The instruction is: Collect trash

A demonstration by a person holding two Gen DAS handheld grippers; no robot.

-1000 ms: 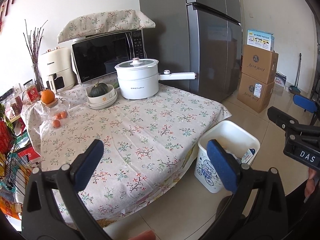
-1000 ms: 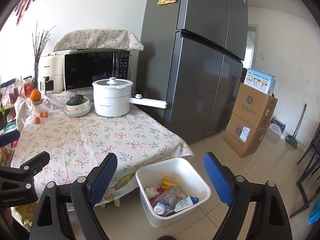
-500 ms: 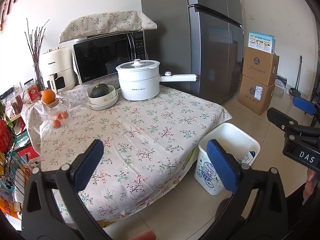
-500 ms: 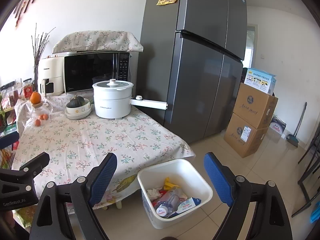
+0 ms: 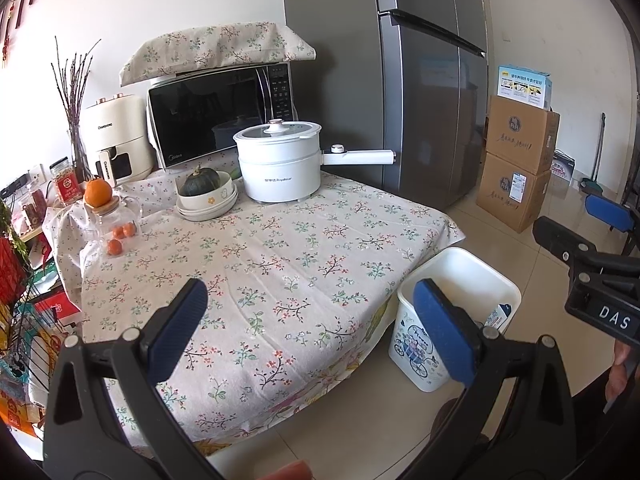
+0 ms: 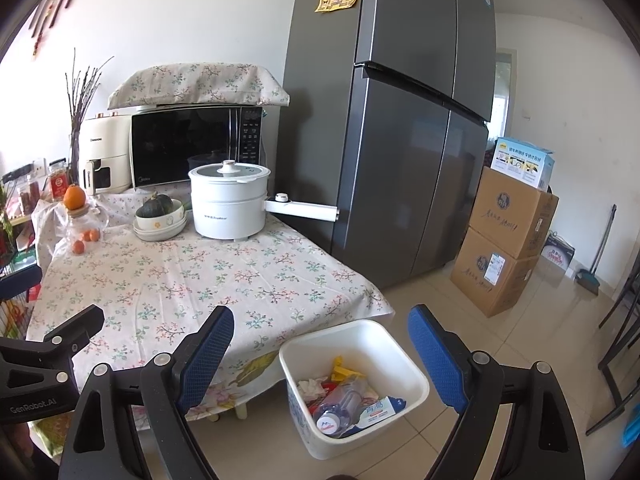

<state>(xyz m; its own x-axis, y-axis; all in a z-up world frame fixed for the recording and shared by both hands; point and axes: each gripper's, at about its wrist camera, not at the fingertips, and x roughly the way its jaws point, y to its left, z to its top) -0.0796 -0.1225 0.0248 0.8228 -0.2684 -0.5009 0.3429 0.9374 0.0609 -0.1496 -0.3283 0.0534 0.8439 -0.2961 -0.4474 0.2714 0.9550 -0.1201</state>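
Claws both gape empty: my left claw [image 5: 310, 326] hangs over the table [image 5: 280, 248], my right claw [image 6: 320, 354] above the white bin [image 6: 416, 376] on the floor beside it. Only the right view shows the bin's contents: one plastic bottle [image 6: 338, 404], tissue [image 6: 312, 386], wrappers.

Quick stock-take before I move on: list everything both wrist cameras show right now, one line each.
trash bin: one, white, on floor by table corner
trash: bottle, tissue, wrappers, inside bin
table: one, floral cloth
electric pot: one, white, table rear
pumpkin: one, dark green, in bowl
orange: one, on glass jar
microwave: one, cloth-covered
air fryer: one, cream
fridge: one, grey
cardboard boxes: two, stacked
left gripper: open, empty
right gripper: open, empty
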